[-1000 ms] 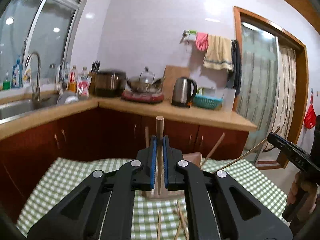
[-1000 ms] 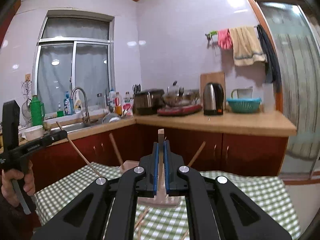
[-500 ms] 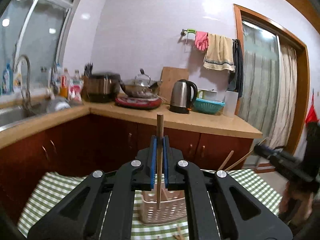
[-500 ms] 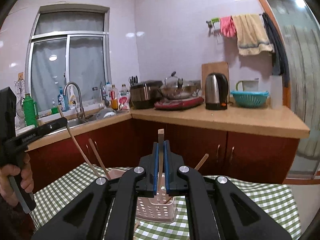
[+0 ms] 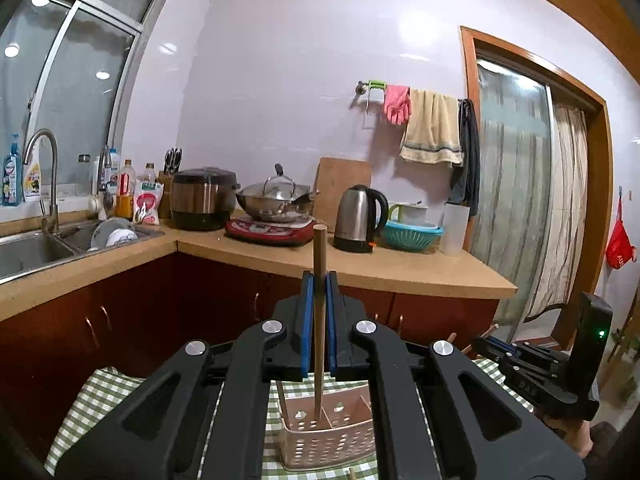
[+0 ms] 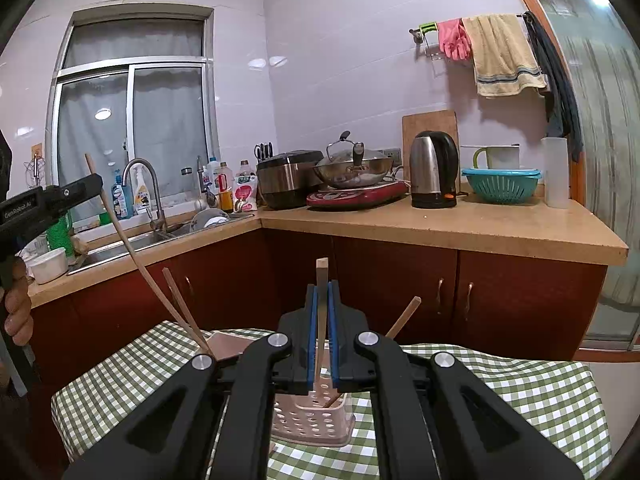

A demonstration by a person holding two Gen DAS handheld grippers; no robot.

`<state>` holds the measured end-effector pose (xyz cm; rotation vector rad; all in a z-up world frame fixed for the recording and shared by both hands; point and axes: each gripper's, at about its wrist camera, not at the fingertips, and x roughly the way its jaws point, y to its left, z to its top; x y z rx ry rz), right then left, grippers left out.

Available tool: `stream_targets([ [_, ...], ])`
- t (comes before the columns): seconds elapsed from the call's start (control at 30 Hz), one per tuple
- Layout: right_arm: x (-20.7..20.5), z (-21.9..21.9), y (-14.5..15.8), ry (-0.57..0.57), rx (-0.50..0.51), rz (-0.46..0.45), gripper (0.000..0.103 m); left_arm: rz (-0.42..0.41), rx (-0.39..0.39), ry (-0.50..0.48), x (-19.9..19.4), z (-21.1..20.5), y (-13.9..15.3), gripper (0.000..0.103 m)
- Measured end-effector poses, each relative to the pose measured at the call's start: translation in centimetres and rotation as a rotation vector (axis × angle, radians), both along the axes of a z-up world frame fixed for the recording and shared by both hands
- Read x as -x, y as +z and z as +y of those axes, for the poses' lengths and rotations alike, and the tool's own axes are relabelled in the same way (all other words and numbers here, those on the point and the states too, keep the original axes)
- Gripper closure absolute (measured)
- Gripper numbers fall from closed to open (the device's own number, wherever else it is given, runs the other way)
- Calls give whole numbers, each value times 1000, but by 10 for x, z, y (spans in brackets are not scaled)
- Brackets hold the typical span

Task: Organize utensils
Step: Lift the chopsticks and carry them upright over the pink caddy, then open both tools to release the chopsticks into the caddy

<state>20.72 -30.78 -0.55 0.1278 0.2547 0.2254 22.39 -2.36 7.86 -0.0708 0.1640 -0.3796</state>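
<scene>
Pink plastic, holed all over, the basket (image 5: 328, 436) stands on the checked table (image 6: 520, 384) and is the place the utensils go. Some of the job looks done: in the right wrist view wooden sticks (image 6: 402, 317) already lean out of it to both sides. More is left. The left gripper (image 5: 319, 320) is closed tight on a round chopstick (image 5: 319, 304), held nearly upright, its lower end down inside the basket's left compartment, though I cannot tell if it touches the bottom. The right gripper (image 6: 322, 332) is likewise clamped on a flat-ended stick (image 6: 321, 312), its tip just above or within the basket mouth. Both pieces seem about ready to be let go. At the bottom edge of the left wrist view a stick end (image 5: 352, 474) shows on the cloth in front of the basket, so at least one more probably waits. A divider splits the basket in two; how many pieces each side holds is hidden by the grippers.
</scene>
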Motion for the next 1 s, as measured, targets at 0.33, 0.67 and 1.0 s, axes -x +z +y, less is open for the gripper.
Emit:
stream_targets([
  [0.33, -43, 1, -30, 32, -23, 127, 97, 202, -41, 17, -72, -3, -63, 96],
  [0.67, -50, -11, -21, -24, -33, 33, 55, 220, -17, 18, -86, 1, -83, 39],
  [1.0, -1, -9, 7, -67, 3, -112, 48, 158, 2, -27, -63, -5, -66, 31],
])
